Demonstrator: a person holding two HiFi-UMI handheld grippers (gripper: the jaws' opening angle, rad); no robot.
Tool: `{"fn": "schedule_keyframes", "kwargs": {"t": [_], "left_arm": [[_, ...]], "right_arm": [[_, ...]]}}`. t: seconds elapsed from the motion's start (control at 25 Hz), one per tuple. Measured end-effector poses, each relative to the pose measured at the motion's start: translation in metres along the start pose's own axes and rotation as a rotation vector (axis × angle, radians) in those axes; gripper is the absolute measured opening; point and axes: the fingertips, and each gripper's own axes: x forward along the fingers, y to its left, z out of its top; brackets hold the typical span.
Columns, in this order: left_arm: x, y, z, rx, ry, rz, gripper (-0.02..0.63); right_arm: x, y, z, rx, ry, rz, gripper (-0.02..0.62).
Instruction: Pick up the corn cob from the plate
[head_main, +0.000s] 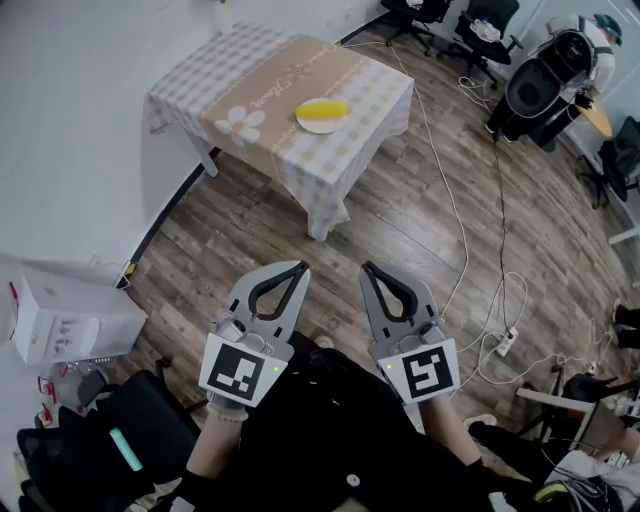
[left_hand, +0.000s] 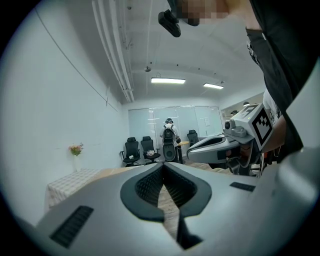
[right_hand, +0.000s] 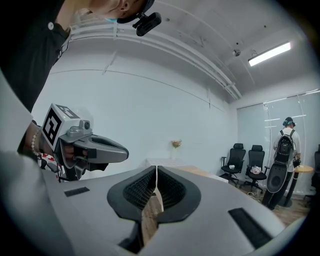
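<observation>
**Holding both grippers closed and empty, well short of the corn**

The corn cob (head_main: 322, 108) is lying on a white plate (head_main: 318, 125), and the plate is sitting on a table (head_main: 250, 75) covered with a checked cloth, at the far side of the room near the white wall. The cob is resting lengthwise across the plate, yellow and uncovered, with nothing touching it.

The left gripper (head_main: 299, 268) and the right gripper (head_main: 369, 268) are hovering side by side at the near edge of the scene, over the wooden floor (head_main: 400, 200) and well apart from the table. Both are pointing roughly toward the far side of the room. The left gripper's jaws are pressing together along their ribbed pads with nothing between them; only floor is showing through the opening behind the tips. The right gripper's jaws are likewise meeting at the tips and gripping nothing.

White cables (head_main: 465, 240) are trailing across the floor to the right of the table and running down to a power strip (head_main: 506, 342). A white box (head_main: 65, 318) is standing at the near left by the wall. At the far right, black office chairs (right_hand: 245, 160) are lining the room, and a person wearing a backpack (right_hand: 286, 145) is standing beside them.
</observation>
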Motion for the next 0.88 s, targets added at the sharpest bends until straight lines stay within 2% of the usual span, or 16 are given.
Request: {"fn": "schedule_keyframes", "kwargs": {"t": [0.44, 0.88], "left_arm": [[0.004, -0.02, 0.003, 0.028, -0.015, -0.001, 0.014], [0.026, -0.005, -0.002, 0.019, -0.031, -0.015, 0.014]], "right_arm": [[-0.016, -0.006, -0.009, -0.001, -0.009, -0.001, 0.043], [0.001, -0.019, -0.014, 0.0, -0.004, -0.029, 0.043]]}}
